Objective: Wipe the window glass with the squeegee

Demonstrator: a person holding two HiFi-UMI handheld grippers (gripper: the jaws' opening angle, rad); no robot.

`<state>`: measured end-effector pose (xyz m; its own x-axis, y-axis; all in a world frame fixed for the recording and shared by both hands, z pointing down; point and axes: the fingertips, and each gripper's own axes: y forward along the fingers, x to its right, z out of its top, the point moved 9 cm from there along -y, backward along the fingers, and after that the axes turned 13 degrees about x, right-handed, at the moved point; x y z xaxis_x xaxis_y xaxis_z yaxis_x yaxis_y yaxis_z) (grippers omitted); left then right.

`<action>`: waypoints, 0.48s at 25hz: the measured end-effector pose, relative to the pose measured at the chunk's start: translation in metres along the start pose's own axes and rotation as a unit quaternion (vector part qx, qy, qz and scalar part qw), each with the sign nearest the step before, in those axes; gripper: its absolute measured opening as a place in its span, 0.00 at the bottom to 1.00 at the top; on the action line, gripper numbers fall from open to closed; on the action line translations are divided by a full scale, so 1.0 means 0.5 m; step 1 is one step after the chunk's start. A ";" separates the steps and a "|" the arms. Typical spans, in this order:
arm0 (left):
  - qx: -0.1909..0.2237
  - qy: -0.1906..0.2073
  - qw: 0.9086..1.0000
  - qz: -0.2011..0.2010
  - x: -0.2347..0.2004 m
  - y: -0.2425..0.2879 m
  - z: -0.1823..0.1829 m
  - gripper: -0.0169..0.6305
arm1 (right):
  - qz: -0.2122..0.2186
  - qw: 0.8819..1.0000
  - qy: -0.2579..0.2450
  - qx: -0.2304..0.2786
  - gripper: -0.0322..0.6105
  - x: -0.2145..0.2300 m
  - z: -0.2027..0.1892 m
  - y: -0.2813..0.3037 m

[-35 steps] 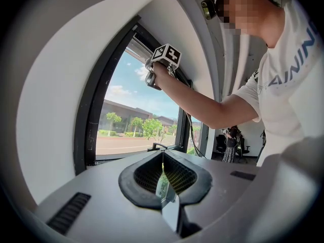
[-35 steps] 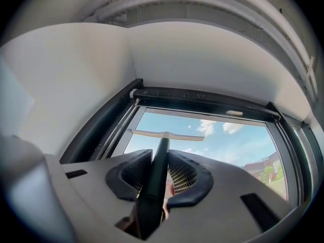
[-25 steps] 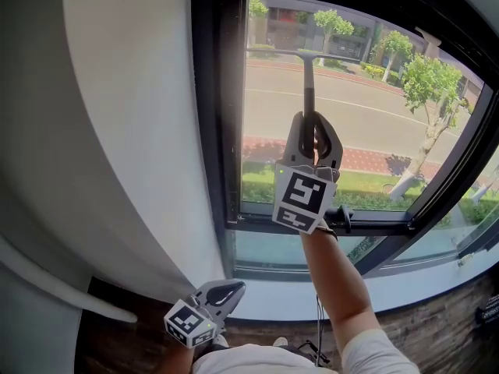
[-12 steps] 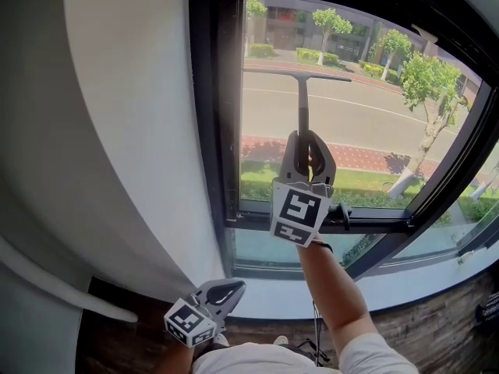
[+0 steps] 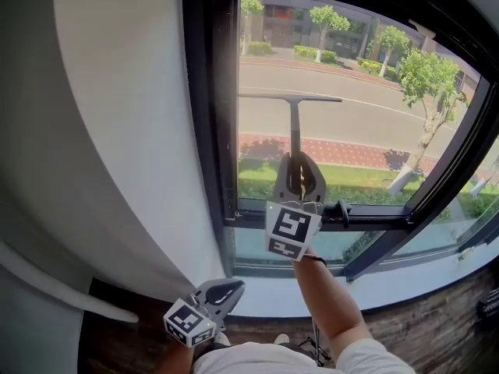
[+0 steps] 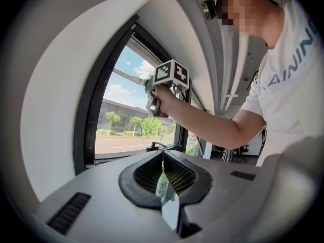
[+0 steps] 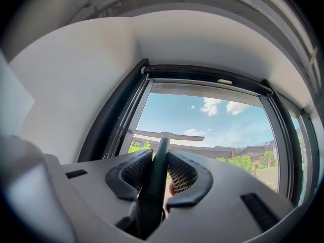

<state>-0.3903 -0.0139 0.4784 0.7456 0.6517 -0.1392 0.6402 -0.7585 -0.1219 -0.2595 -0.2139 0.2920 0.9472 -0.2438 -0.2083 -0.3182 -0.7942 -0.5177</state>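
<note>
The squeegee (image 5: 294, 127) has a dark straight handle and a thin crossbar blade (image 5: 290, 97) lying level against the window glass (image 5: 359, 119), about halfway up the left pane. My right gripper (image 5: 297, 176) is shut on the handle's lower end, just above the sill. In the right gripper view the handle (image 7: 158, 163) runs up between the jaws to the blade (image 7: 167, 134). My left gripper (image 5: 224, 293) hangs low by the person's waist, shut with nothing in it. The left gripper view looks up at the right gripper's marker cube (image 6: 171, 75).
A dark window frame (image 5: 209, 115) borders the pane on the left, beside a white wall (image 5: 117, 131). A black window handle (image 5: 341, 211) sticks out on the lower rail to the right of my right gripper. A slanted mullion (image 5: 437, 178) closes the pane's right side.
My right gripper has drawn the squeegee down the glass and slightly left; the blade dropped from near the pane's top to mid-height. The left gripper has stayed put.
</note>
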 end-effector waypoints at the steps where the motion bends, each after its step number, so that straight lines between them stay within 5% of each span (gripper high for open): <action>1: 0.000 0.000 1.000 0.000 0.000 0.000 0.000 0.06 | 0.001 1.000 0.000 -0.004 0.21 -0.002 -0.006 -0.005; 12: -0.003 -0.003 1.000 0.007 -0.008 -0.005 -0.008 0.06 | 0.003 0.999 0.010 -0.045 0.21 -0.021 -0.068 -0.057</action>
<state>-0.3942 -0.0148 0.4834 0.7532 0.6411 -0.1472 0.6308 -0.7674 -0.1145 -0.2591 -0.2078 0.3372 0.9459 -0.2594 -0.1951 -0.3208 -0.8391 -0.4393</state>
